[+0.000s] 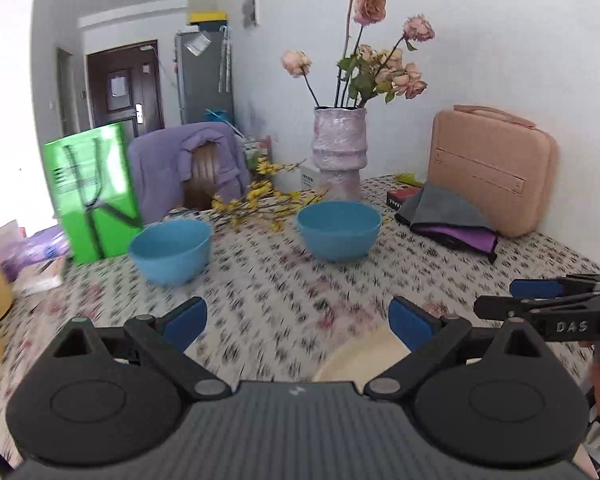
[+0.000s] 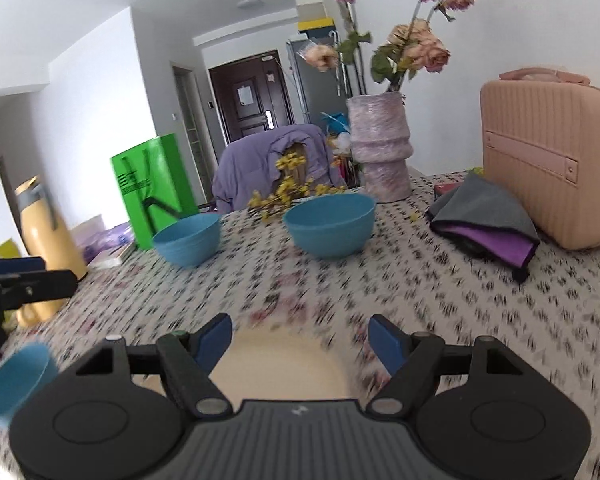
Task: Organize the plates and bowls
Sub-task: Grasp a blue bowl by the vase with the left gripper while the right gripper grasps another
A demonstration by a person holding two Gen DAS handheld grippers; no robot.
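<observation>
Right wrist view shows the right gripper (image 2: 300, 346) wide open and empty over a round cream plate (image 2: 280, 368) on the flowery tablecloth (image 2: 420, 300), the left gripper (image 1: 296, 326) open too, so grabbing the plate seems next, near two blue bowls (image 2: 328, 224).

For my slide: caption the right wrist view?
Open right claw above cream plate; two blue bowls beyond on floral tablecloth.

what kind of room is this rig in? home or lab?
Most likely a home, a dining area in an apartment. A table under a floral tablecloth holds blue bowls and a vase of dried roses; behind it stand a fridge and a dark entrance door.
</observation>
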